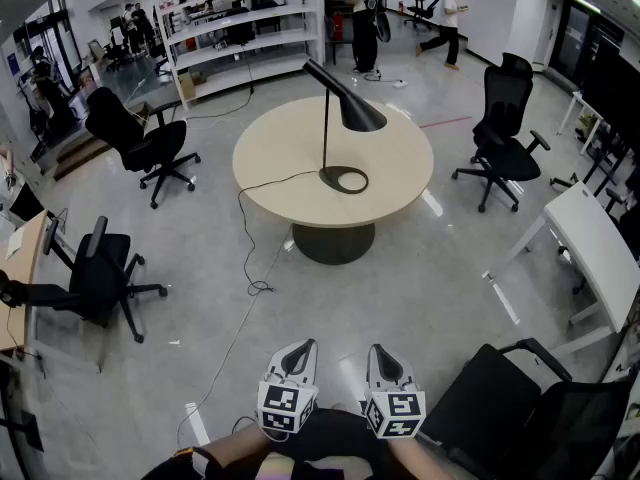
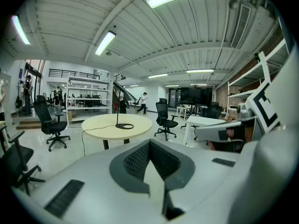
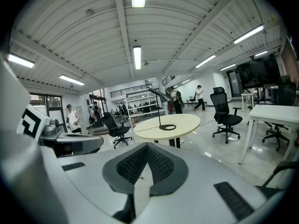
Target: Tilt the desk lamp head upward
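The left gripper (image 1: 302, 349) has its jaws pressed together with nothing between them, as its own view (image 2: 149, 143) shows, and the right gripper (image 1: 381, 352) is likewise closed and empty (image 3: 147, 145). Both are held side by side, close to the person's body and well short of the round table (image 1: 272, 158), with bare floor between them and it. The desk lamp (image 1: 325, 118) stands on that table, its ring-shaped base (image 1: 344, 179) right of the table's middle and toward the near edge, its thin pole upright. The lamp head (image 1: 348, 105) is a black cone slanting downward to the right, above the tabletop. A black cord (image 1: 268, 183) runs from the base across the top to the table's left edge and drops to the floor. One black office chair (image 1: 142, 140) stands left of the table, and another (image 1: 504, 138) to its right. A white desk (image 1: 598, 246) sits nearer than the table, off to its right. White shelving (image 1: 240, 30) stands beyond the table, with people near it.
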